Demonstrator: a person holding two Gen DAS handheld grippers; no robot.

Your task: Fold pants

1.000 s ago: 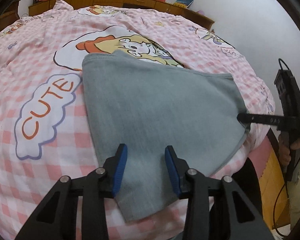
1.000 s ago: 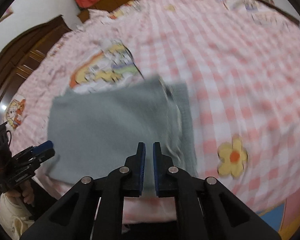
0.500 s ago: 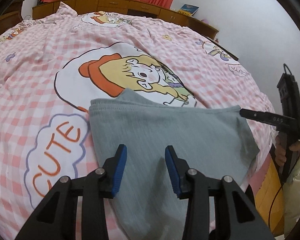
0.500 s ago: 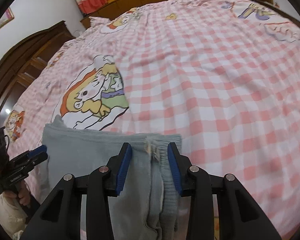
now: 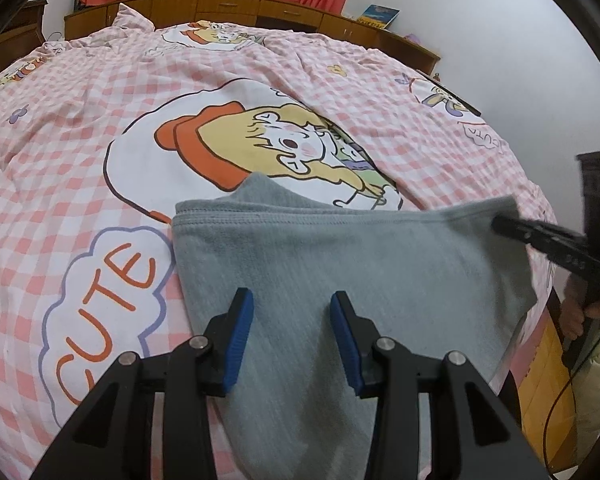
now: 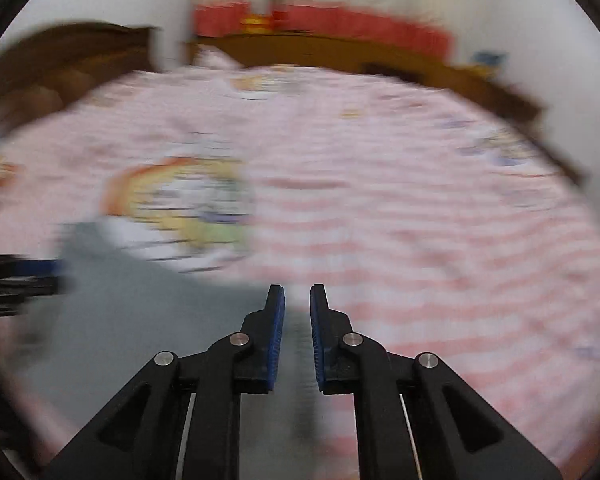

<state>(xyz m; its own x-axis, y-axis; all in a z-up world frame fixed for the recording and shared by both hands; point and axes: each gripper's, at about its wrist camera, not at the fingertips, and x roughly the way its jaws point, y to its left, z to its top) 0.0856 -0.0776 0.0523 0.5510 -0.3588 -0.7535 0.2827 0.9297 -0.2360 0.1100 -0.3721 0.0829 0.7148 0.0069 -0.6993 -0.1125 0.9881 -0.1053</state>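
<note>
Pants: folded grey knit pants (image 5: 340, 264) lie on the near edge of the pink-and-white checked bedspread (image 5: 80, 128), partly covering its cartoon girl print.
Writing: "CUTE" in orange letters (image 5: 112, 300) on the spread, just left of the pants.
Left gripper (image 5: 292, 320): jaws spread wide, hovering over the pants, gripping nothing.
Right gripper (image 6: 297, 320): view badly blurred; jaws slightly parted at the pants' right edge, nothing between them.

Left tongs (image 5: 292, 312) gape wide; right tongs (image 6: 297, 312) narrowly parted.
</note>
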